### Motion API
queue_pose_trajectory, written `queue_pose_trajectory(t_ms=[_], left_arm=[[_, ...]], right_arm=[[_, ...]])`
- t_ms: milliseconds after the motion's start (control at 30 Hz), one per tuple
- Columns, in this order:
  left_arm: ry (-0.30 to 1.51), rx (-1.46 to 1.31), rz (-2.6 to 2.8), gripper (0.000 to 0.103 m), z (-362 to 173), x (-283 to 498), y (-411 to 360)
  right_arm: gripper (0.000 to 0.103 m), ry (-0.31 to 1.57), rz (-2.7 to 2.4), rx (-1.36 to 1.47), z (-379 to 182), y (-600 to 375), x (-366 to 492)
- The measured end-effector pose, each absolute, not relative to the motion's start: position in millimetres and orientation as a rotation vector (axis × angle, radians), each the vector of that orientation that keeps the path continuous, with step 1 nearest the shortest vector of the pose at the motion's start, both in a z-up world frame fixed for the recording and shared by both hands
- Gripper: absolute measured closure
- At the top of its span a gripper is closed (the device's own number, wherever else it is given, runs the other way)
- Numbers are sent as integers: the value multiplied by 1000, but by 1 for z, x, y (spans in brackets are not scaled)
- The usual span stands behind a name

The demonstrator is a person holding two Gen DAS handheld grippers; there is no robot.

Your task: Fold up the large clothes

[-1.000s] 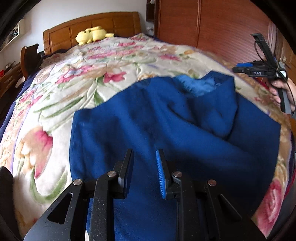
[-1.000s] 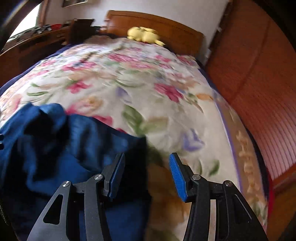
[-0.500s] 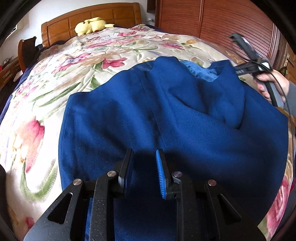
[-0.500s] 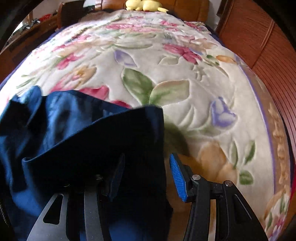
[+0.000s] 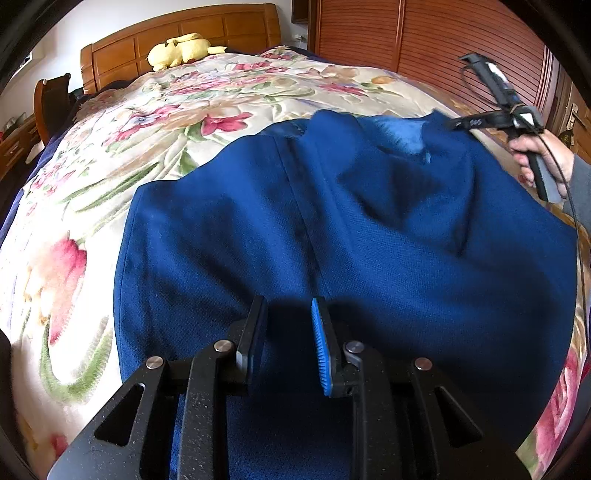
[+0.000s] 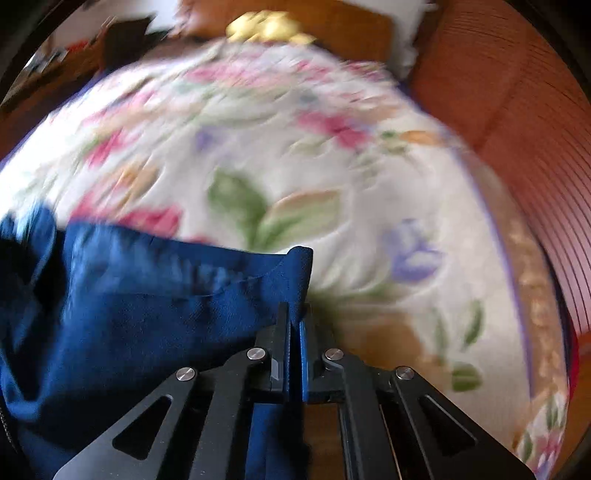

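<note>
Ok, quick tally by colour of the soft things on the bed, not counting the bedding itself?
Blue: 1, the large dark blue woven garment, spread over the floral quilted bedspread, one corner pinched in the right tongs.
Yellow: 1, the yellow plush toy by the wooden headboard.
Total: 2

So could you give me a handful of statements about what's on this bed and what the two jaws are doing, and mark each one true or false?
1. The large dark blue fabric garment lies on a floral quilted bedspread. True.
2. The right gripper has its jaws wide apart over bare quilt. False: they are shut on a corner of the garment.
3. A yellow plush toy sits by the wooden headboard. True.
4. The left gripper pinches the plush toy. False: it is over the garment, jaws parted.
5. The garment is red. False: it is blue.
</note>
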State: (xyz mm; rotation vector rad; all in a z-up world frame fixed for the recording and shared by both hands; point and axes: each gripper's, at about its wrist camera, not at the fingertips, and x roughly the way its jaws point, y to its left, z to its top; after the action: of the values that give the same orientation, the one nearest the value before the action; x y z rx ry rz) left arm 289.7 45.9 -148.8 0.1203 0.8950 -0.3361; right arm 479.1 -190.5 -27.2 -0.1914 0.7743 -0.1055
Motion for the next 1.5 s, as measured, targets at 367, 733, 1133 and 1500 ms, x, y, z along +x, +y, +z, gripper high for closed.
queue_pose_trajectory(t_ms=[367, 733, 1133, 1500], left_arm=[[894, 129, -331, 78, -150, 292, 46], [894, 131, -331, 78, -150, 292, 45], [894, 132, -331, 78, -150, 292, 45], [888, 124, -330, 78, -148, 291, 46]], right_arm=[[61, 784, -134, -216, -24, -194, 456], [49, 766, 286, -284, -28, -71, 429], [49, 924, 306, -314, -69, -54, 455], [99, 851, 300, -481, -57, -31, 435]])
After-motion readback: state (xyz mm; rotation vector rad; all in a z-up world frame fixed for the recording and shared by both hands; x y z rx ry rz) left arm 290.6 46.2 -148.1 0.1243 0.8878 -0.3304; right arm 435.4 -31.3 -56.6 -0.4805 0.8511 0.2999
